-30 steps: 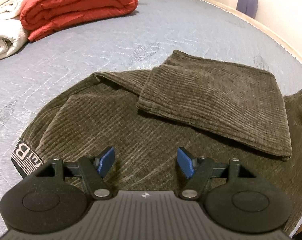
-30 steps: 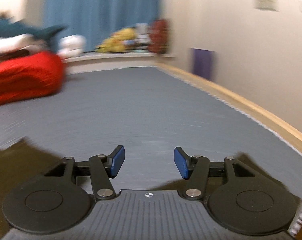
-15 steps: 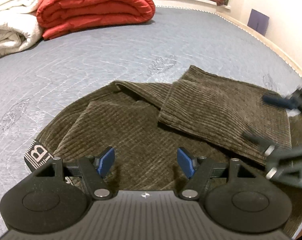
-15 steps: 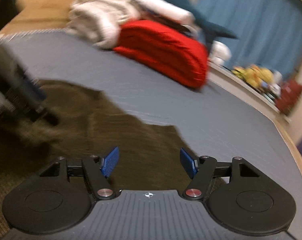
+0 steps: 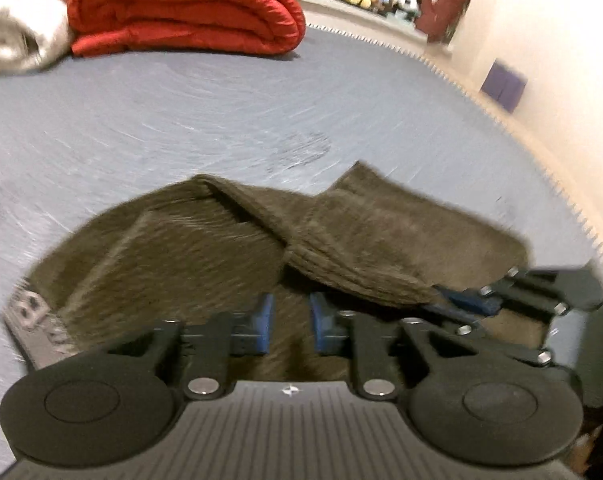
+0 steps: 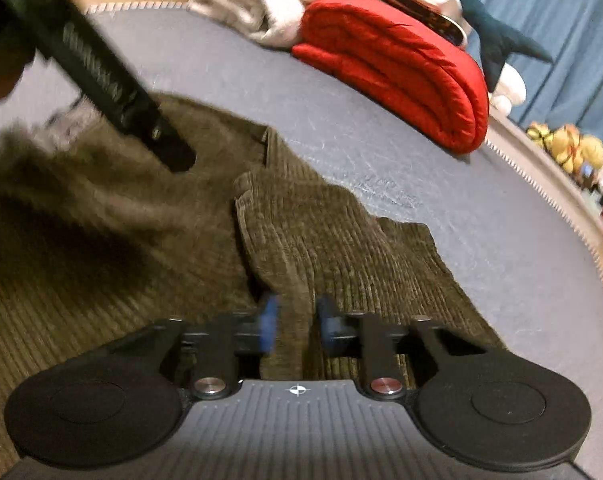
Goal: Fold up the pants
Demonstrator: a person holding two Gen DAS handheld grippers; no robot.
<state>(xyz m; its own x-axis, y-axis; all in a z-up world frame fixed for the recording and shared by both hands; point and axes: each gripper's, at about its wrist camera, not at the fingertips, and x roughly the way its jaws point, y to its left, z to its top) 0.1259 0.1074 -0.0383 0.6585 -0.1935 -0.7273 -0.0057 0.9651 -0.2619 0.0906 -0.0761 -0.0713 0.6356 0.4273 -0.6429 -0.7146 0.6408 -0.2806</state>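
Pants [image 5: 205,252] lie on the bed straight ahead of both grippers (left [image 5: 289,326], right [image 6: 297,324]), whose fingers are closing on corduroy, side by side.

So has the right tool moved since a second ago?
Yes. The right tool swung left, from bare mattress onto the brown corduroy pants, its jaws closing on a fold.

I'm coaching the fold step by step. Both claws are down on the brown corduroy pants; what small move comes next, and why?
Probably lift both together and carry the cloth over. The left claw and right claw are closing with the pants bunched between their pads, one leg already lies folded, and bare mattress lies beyond.
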